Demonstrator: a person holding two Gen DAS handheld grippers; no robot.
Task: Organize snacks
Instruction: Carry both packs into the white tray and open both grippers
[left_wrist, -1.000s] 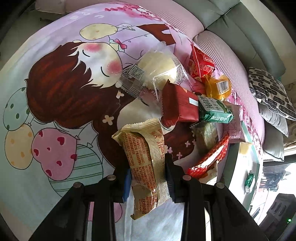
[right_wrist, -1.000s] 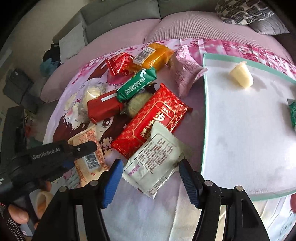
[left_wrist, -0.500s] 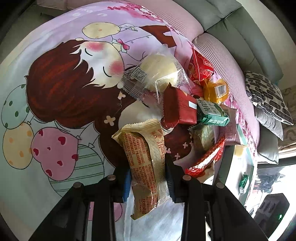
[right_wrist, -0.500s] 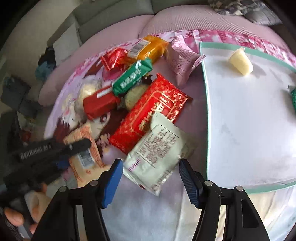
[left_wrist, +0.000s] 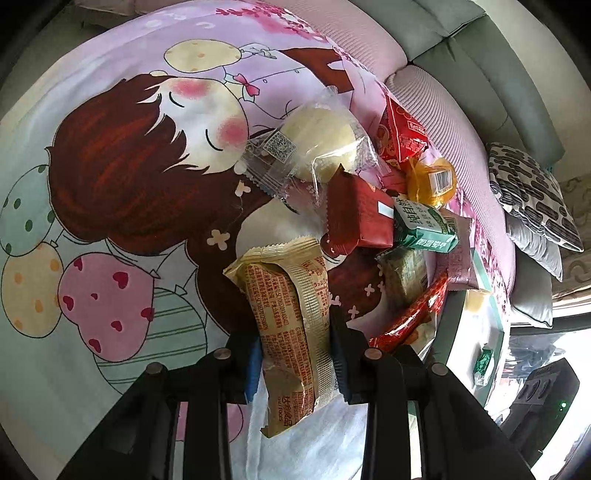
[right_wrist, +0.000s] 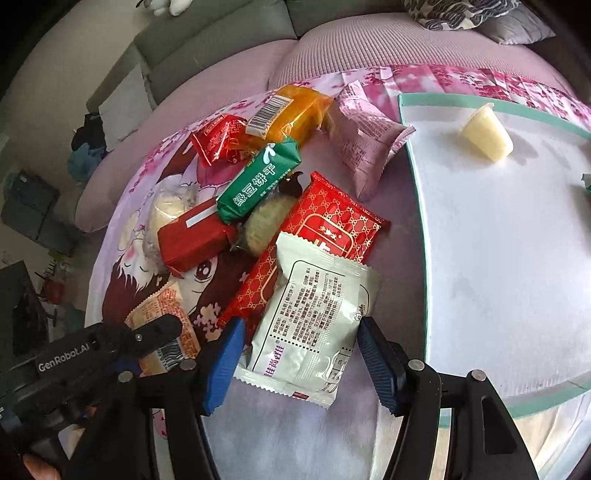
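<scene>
My left gripper (left_wrist: 295, 347) is shut on a tan snack packet with red print (left_wrist: 291, 325), held just above the cartoon cloth; the gripper also shows in the right wrist view (right_wrist: 147, 339). My right gripper (right_wrist: 299, 354) is open, its blue pads on either side of a white packet (right_wrist: 314, 317) that lies on a large red packet (right_wrist: 325, 236). The snack pile holds a green packet (right_wrist: 258, 181), a dark red bar (right_wrist: 195, 236), an orange packet (right_wrist: 288, 114), a small red packet (right_wrist: 218, 136), a pink packet (right_wrist: 365, 140) and a clear-wrapped bun (left_wrist: 325, 136).
A white board with a green rim (right_wrist: 417, 206) lies to the right, with a pale jelly cup (right_wrist: 487, 133) and a small green candy (left_wrist: 482, 360) on it. Grey sofa cushions (left_wrist: 480, 74) and a patterned pillow (left_wrist: 532, 195) stand behind the cloth.
The right gripper has shifted a little closer over the white packet, still open. The left gripper keeps its hold on the tan packet and has barely moved.
</scene>
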